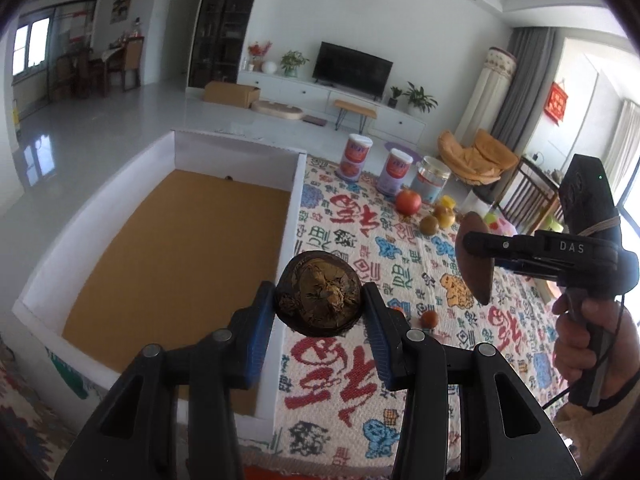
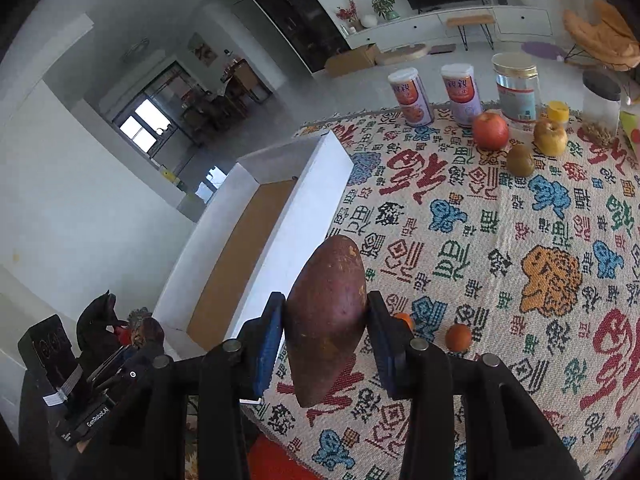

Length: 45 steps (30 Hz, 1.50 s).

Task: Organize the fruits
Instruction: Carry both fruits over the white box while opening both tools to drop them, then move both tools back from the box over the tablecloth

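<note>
My left gripper (image 1: 319, 294) is shut on a dark brown round fruit (image 1: 316, 300) with a dried calyx, held above the right wall of a white box (image 1: 297, 200) with a brown floor. My right gripper (image 2: 326, 304) is shut on a reddish-brown sweet potato (image 2: 326, 328), held upright over the patterned cloth beside the box (image 2: 304, 208). In the left wrist view the right gripper (image 1: 474, 256) and its sweet potato (image 1: 478, 276) show at the right, with a hand on the handle. On the cloth lie a red apple (image 2: 490, 130), a kiwi (image 2: 520, 160), a yellow apple (image 2: 550, 138) and a small orange fruit (image 2: 458, 337).
Two printed cans (image 2: 410, 98) and a glass jar (image 2: 516, 88) stand along the far edge of the cloth-covered table (image 2: 460, 240). A second small orange fruit (image 2: 405, 320) peeks out behind my right finger. The box floor is bare.
</note>
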Each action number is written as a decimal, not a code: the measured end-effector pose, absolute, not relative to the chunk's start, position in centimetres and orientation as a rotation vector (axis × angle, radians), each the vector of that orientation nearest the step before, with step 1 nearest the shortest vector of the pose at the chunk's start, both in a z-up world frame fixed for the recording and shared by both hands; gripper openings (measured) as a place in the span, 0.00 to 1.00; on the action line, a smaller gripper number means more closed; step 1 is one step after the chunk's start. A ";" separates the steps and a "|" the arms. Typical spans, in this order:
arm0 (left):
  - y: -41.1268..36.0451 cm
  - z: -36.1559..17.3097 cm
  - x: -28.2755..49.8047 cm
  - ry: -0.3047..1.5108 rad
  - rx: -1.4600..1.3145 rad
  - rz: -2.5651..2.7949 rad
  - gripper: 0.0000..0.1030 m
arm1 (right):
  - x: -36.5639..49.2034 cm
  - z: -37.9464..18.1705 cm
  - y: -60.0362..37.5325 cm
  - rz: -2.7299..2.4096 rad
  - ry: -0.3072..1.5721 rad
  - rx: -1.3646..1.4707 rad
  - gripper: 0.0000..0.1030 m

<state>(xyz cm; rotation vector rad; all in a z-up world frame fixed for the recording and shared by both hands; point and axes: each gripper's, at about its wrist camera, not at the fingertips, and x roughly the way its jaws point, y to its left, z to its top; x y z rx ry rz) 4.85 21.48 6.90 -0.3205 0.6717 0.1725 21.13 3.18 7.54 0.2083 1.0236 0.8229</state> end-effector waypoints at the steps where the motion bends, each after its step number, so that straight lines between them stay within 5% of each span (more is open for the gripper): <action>1: 22.7 6.6 4.9 0.679 -0.317 0.206 0.44 | 20.5 7.8 5.2 0.867 1.026 0.202 0.40; 11: 31.5 -0.3 5.6 0.835 -0.346 0.445 0.44 | 16.4 4.1 23.3 1.107 1.094 0.095 0.40; 21: 33.1 -3.4 4.7 0.896 -0.331 0.475 0.46 | 15.9 -1.1 28.3 1.060 1.163 -0.019 0.42; 24: 32.7 -3.1 5.0 0.884 -0.311 0.497 0.54 | 16.6 -0.9 27.6 1.056 1.150 0.034 0.58; 34: 22.8 0.7 7.4 0.669 -0.084 0.390 0.77 | 17.9 2.9 12.3 0.914 0.915 0.039 0.77; 45: 14.8 -3.6 11.9 0.770 0.299 0.409 0.75 | 17.1 -4.7 -17.9 0.230 0.850 -0.138 0.78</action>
